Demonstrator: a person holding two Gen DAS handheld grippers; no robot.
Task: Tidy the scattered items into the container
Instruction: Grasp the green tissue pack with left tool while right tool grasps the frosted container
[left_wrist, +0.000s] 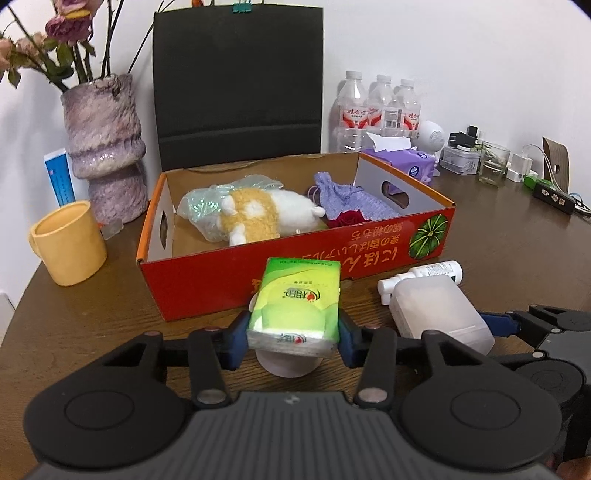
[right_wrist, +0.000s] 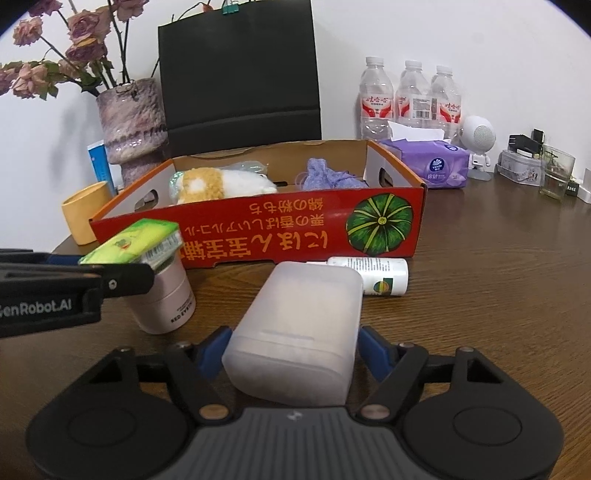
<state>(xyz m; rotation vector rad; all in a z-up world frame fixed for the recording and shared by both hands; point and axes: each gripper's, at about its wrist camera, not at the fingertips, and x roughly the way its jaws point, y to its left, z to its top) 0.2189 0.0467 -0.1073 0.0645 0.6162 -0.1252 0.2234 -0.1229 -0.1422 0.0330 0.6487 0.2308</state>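
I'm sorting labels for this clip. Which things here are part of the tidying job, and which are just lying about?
Part of the job: red box; green tissue pack in the left claw; frosted plastic case between the right claw fingers; pink jar; white bottle.

Lying about: vase; yellow mug; water bottles; purple tissue pack; black bag.

Box (right_wrist: 258, 236) is showing red walls, orange rim, yellow lettering, a green striped pumpkin print. Tissue pack (left_wrist: 295, 306) is showing green-yellow swirls; case (right_wrist: 299, 332) is appearing frosted white. Table (right_wrist: 498, 295) is showing brown woodgrain.
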